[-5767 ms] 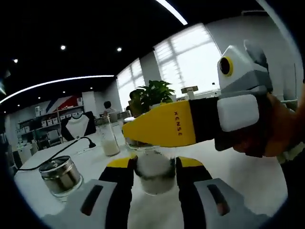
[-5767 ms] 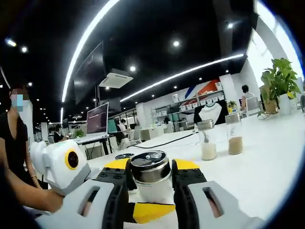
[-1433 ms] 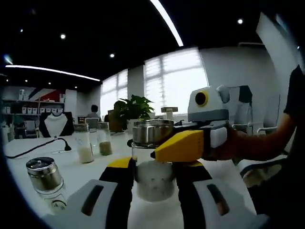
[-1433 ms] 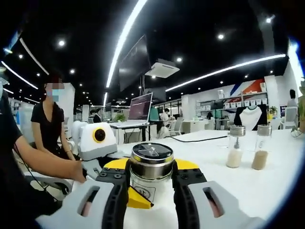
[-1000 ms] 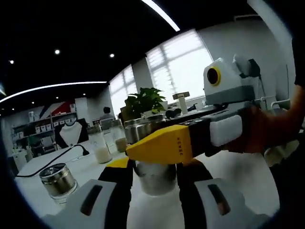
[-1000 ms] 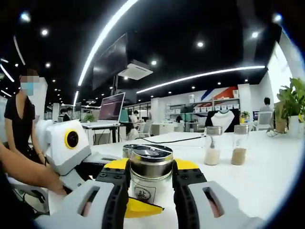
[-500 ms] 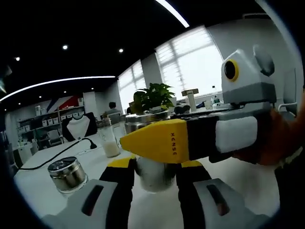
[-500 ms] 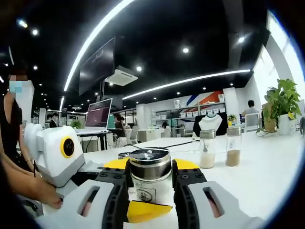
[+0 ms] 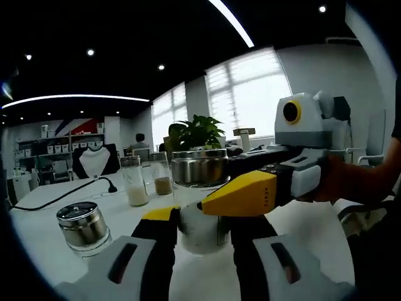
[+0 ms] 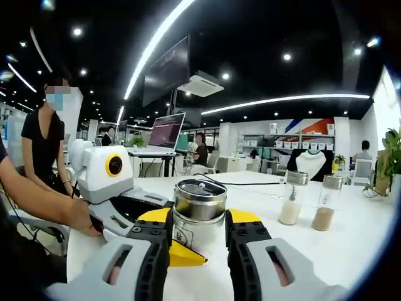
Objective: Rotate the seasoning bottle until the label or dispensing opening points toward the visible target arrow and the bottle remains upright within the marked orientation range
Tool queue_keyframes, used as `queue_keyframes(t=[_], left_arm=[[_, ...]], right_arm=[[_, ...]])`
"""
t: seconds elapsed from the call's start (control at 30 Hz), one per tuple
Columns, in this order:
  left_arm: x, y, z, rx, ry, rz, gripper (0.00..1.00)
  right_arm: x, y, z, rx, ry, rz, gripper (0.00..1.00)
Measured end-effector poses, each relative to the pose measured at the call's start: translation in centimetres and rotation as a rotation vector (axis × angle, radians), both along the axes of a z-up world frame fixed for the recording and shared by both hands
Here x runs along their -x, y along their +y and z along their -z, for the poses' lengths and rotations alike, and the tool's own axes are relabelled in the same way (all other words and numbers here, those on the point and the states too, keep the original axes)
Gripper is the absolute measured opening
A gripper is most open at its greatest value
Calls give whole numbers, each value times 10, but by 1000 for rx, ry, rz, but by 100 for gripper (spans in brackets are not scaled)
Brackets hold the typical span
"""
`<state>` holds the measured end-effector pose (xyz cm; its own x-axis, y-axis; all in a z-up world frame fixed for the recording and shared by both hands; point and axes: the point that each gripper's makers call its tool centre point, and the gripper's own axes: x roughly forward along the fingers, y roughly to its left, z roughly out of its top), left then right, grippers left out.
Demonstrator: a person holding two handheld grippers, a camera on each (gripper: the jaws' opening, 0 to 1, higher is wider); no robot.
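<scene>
A glass seasoning bottle (image 9: 199,188) with a steel cap stands upright on the white table (image 9: 44,207), holding white powder. My left gripper (image 9: 199,221) is shut on its lower glass body. My right gripper (image 9: 245,194) reaches in from the right, one yellow finger across the bottle just under the cap. In the right gripper view the same bottle (image 10: 199,216) sits between my right gripper (image 10: 199,227), shut on it, and a small label faces the camera. My left gripper (image 10: 180,252) comes in from the lower left, held by a hand.
A second steel-capped bottle (image 9: 81,222) stands to the left on the table. Two tall glass shakers (image 9: 133,182) (image 10: 291,197) stand further back near a black cable (image 9: 69,191). A potted plant (image 9: 194,135) is behind. A person (image 10: 47,138) stands beyond the table edge.
Both views have swung around the bottle. The right gripper now sits lower and further right in the left gripper view. Both grips on the upright bottle hold.
</scene>
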<state>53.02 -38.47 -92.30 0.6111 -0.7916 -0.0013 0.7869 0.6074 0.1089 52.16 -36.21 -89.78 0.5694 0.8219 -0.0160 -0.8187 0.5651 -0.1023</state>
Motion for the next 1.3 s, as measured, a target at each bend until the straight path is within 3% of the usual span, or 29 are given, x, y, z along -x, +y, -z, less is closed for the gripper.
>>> queue_keyframes(t=[0.33, 0.57, 0.77, 0.83, 0.93, 1.07, 1.3], left_arm=[[-1, 0, 2, -26, -11, -6, 35], [0, 0, -6, -16, -97, -23, 36], [-2, 5, -6, -5, -81, -41, 41], [-5, 11, -5, -14, -84, -85, 45], [3, 15, -3, 22, -37, -89, 51], [13, 19, -5, 53, -25, -86, 54], [22, 23, 1, -10, -56, -126, 60]], right_arm=[[-2, 7, 4, 10, 15, -7, 32], [-9, 4, -5, -65, 6, 71, 32], [-18, -2, -7, -102, 6, 104, 32], [-22, -7, -11, -121, 20, 125, 32], [-27, -12, -11, -119, 27, 146, 32], [-31, -15, -9, -118, 40, 155, 32], [-38, -11, -2, -121, 64, 166, 32]])
